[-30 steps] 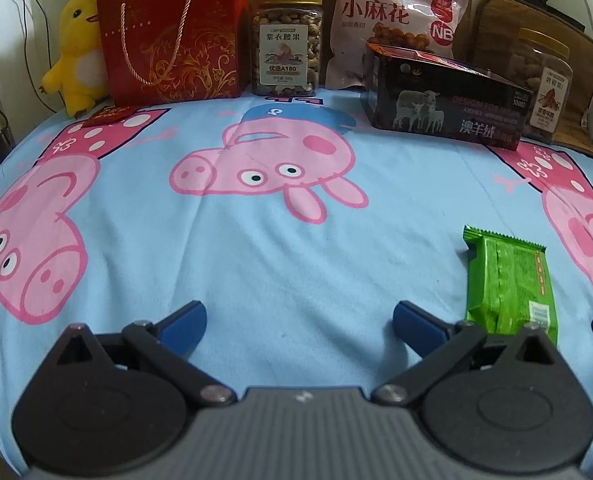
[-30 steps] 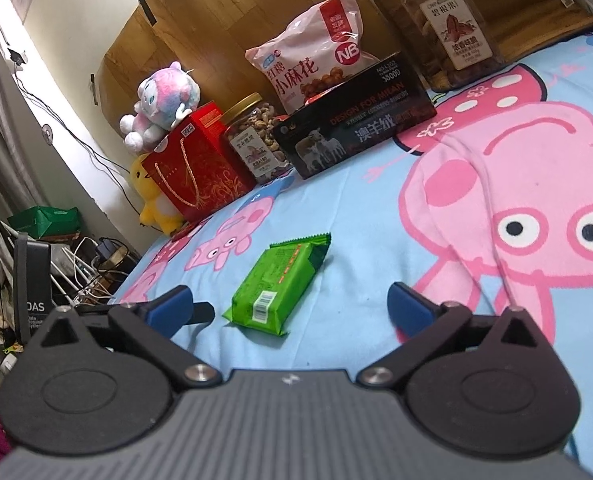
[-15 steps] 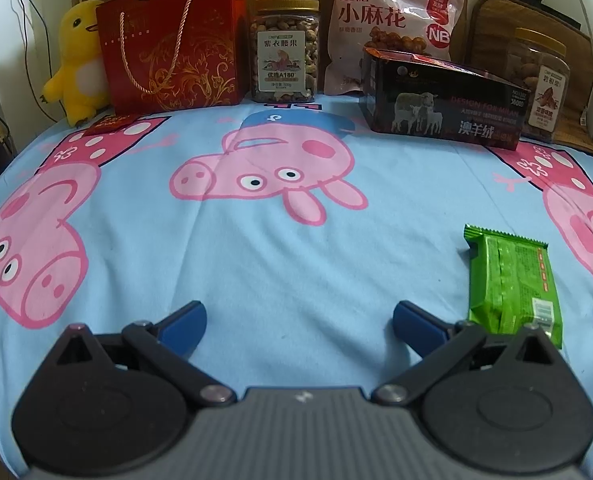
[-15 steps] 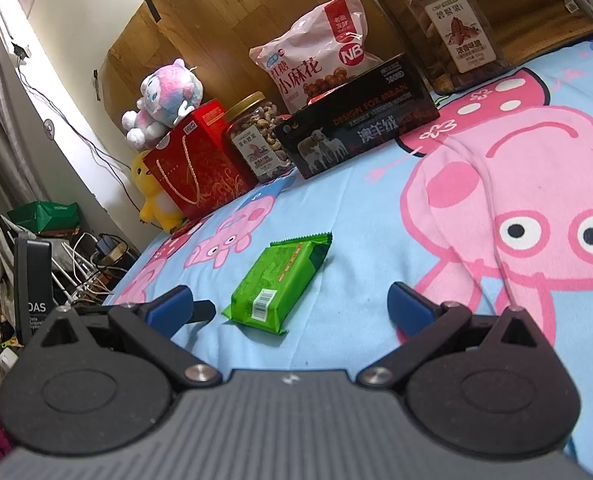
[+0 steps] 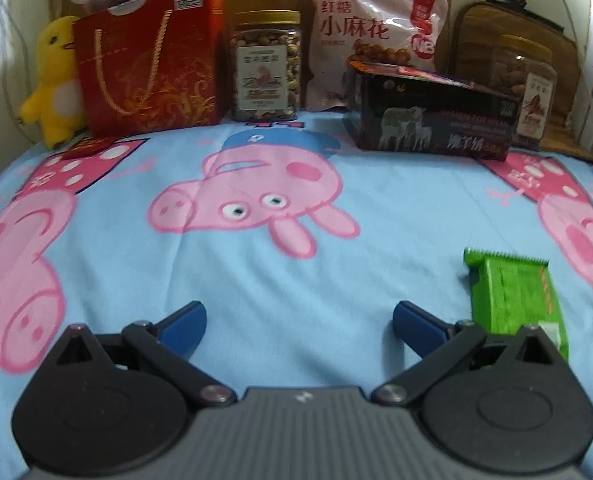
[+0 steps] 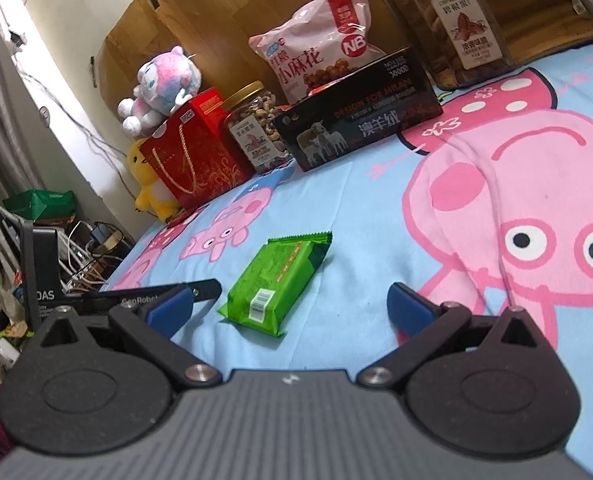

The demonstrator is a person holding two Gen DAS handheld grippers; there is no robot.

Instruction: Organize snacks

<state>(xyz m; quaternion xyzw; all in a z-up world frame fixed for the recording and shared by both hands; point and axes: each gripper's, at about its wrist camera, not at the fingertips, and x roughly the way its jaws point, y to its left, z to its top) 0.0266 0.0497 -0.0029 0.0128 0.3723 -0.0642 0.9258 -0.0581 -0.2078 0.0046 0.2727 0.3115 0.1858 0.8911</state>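
A green snack packet (image 6: 276, 280) lies flat on the blue pig-print sheet (image 6: 356, 208), just ahead of my right gripper (image 6: 288, 308), between its open blue fingers. In the left wrist view the packet (image 5: 512, 300) lies to the right of my left gripper (image 5: 296, 320), which is open and empty over the sheet (image 5: 296, 280). Snacks stand in a row at the back: a red gift bag (image 5: 148, 68), a nut jar (image 5: 266, 68), a pink snack bag (image 5: 376, 36), a black box (image 5: 432, 120) and a second jar (image 5: 524, 88).
A yellow plush duck (image 5: 54, 84) sits left of the red bag and a pink plush (image 6: 164, 84) sits on it. A wooden headboard (image 6: 224, 12) backs the row. Cables and clutter (image 6: 36, 248) lie beyond the bed's left edge.
Both grippers have moved forward a little; the back row looks larger and the green packet sits closer between the right gripper's fingers. Both stay open.
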